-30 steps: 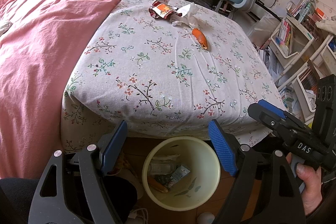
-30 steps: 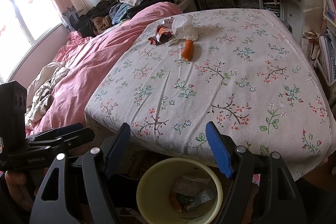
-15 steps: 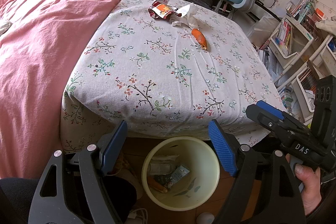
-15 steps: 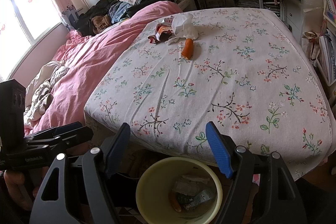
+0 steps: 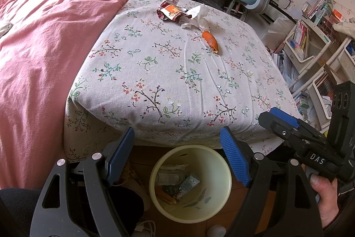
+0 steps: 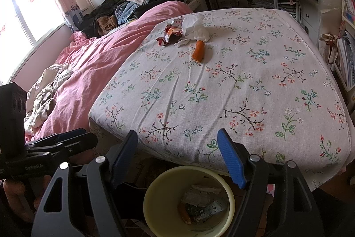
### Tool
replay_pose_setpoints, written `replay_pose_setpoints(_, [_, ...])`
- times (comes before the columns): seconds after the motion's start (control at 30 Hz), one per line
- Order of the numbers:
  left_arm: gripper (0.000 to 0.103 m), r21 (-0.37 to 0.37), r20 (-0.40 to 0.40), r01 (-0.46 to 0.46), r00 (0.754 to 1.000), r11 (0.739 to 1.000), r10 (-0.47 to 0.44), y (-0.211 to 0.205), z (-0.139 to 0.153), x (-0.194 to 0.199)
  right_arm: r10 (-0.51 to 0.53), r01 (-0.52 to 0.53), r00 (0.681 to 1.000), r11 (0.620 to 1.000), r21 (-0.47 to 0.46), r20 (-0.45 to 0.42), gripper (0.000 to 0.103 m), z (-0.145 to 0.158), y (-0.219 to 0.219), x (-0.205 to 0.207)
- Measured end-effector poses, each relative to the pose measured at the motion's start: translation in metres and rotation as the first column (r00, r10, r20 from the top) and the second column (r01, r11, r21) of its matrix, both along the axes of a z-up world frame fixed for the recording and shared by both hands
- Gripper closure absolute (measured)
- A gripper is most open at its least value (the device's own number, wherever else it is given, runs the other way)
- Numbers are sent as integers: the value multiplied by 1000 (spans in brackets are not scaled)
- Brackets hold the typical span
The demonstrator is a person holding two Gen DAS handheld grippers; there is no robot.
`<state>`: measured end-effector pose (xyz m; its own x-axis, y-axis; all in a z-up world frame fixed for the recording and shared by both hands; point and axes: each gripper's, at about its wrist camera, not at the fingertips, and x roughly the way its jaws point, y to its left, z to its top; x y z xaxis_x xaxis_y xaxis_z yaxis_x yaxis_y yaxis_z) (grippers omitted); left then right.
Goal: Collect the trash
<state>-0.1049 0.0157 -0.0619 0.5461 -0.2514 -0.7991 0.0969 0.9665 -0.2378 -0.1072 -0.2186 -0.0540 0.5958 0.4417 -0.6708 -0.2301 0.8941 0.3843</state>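
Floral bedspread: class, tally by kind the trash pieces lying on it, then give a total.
Crumpled snack wrapper: 1
Crumpled white tissue: 1
Orange peel piece: 1
Total: 3

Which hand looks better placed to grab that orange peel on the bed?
Probably the right gripper: the orange peel lies almost straight ahead of its open jaws, while it sits right of the left gripper.
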Motion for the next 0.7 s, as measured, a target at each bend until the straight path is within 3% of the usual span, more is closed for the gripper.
replay_pose_setpoints(0.7, [27,-2,1,1,1000,1000,-1,0,1,0,0,0,1000,1000,-1,0,32,0,0,0])
